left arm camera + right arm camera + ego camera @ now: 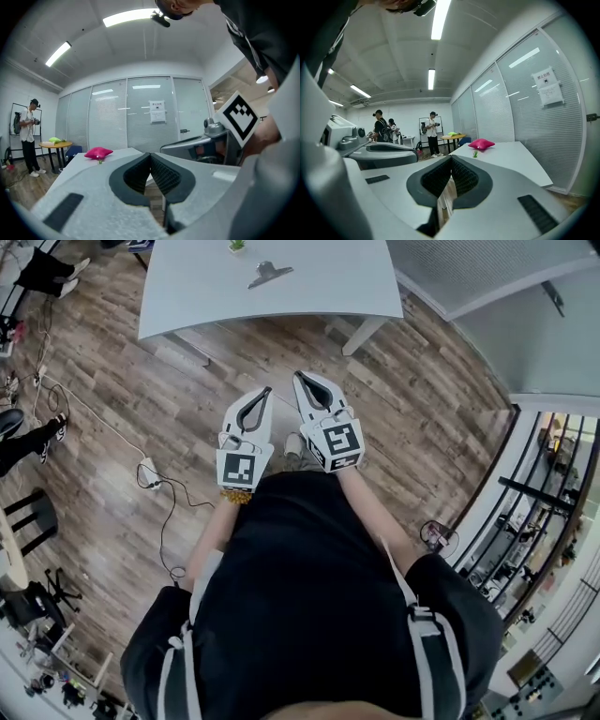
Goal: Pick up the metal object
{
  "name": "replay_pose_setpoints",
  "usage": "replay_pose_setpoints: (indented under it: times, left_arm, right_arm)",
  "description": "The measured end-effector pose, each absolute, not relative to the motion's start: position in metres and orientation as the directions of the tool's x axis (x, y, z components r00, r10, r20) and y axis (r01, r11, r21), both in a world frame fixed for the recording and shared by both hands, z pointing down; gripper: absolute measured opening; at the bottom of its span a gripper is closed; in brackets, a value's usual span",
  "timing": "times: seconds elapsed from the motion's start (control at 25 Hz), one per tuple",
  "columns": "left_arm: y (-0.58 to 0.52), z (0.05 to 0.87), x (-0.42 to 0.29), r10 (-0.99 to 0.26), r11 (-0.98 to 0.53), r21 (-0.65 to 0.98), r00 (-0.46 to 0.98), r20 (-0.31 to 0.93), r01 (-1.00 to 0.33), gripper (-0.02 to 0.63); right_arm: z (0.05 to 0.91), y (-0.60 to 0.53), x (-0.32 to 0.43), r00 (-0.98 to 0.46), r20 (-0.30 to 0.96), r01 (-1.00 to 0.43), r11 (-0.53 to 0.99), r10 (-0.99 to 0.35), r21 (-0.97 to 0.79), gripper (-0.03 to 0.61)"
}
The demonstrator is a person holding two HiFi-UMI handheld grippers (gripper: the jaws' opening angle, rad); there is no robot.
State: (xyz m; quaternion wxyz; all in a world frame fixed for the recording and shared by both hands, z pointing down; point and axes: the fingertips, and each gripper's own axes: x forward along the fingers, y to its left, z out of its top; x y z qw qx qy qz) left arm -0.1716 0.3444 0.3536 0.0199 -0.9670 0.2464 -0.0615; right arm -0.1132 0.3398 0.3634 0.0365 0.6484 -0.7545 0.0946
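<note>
Far ahead on the bench (328,287) lies the metal object (270,275), well apart from the left hand-held gripper (263,393) and right hand-held gripper (300,379). Both are pinched together, empty, and held near the body, likely awaiting approach.

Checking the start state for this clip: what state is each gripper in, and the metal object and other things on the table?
Left gripper: jaws shut, nothing between them.
Right gripper: jaws shut, nothing between them.
Metal object: lying flat on the table, untouched, well apart from both grippers.
Small plant: upright on the table.
Pink cushion: resting on the table.
</note>
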Motion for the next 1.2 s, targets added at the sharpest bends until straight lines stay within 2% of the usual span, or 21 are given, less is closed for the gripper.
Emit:
replay_pose_setpoints:
  times: [0.2, 0.44, 0.88, 1.2]
  left_arm:
    - [0.344, 0.360, -0.140, -0.462, -0.887, -0.082, 0.877, 0.134, -0.454, 0.006]
    - [0.310, 0.368, -0.127, -0.473, -0.881, -0.068, 0.868, 0.150, -0.468, 0.006]
    - [0.230, 0.371, -0.047, -0.326, -0.945, -0.008, 0.941, 0.093, -0.326, 0.006]
    - [0.139, 0.371, -0.021, -0.303, -0.952, 0.010, 0.947, 0.112, -0.306, 0.006]
  right_arm:
    - [0.383, 0.336, -0.073, -0.134, 0.211, -0.984, 0.106, -0.968, -0.142, 0.000]
    - [0.399, 0.314, -0.059, -0.134, 0.238, -0.981, 0.094, -0.962, -0.172, 0.000]
    - [0.395, 0.242, 0.004, -0.032, 0.299, -0.995, 0.001, -0.954, -0.101, 0.000]
    - [0.383, 0.144, 0.030, -0.025, 0.310, -0.996, -0.003, -0.950, -0.090, 0.000]
